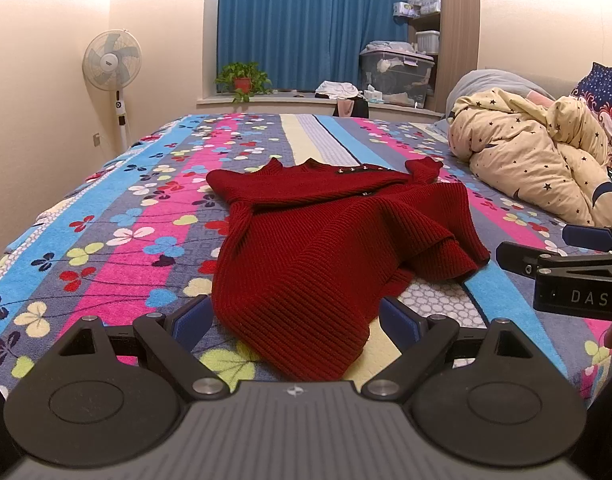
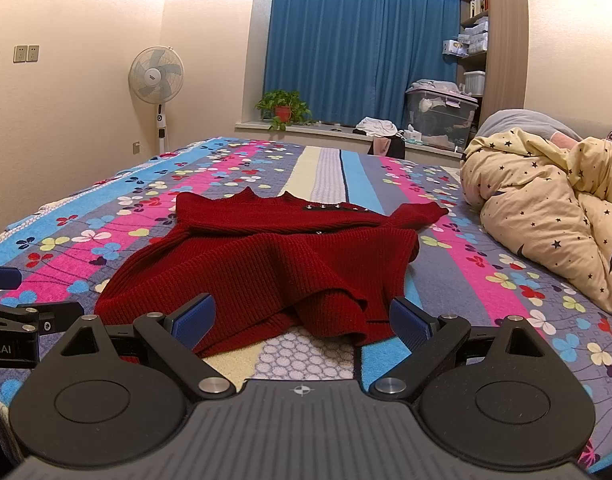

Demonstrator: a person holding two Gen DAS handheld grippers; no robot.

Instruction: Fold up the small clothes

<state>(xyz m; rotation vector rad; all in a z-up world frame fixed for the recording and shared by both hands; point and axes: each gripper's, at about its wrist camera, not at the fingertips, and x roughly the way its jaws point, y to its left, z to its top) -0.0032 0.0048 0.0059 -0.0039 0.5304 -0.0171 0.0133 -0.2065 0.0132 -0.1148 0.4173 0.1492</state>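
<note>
left wrist | red sweater (image 1: 325, 240) lengthwise, collar far | bedspread (image 1: 106, 220)

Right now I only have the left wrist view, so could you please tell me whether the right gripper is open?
Observer: Yes, the right gripper is open, its blue pads wide apart.
Operator: What lies between them?
Observer: The rumpled near hem of the red sweater, unclamped.
Operator: Where does my left gripper show there?
Observer: The left gripper sits at the frame's left edge, level with that hem.
</note>
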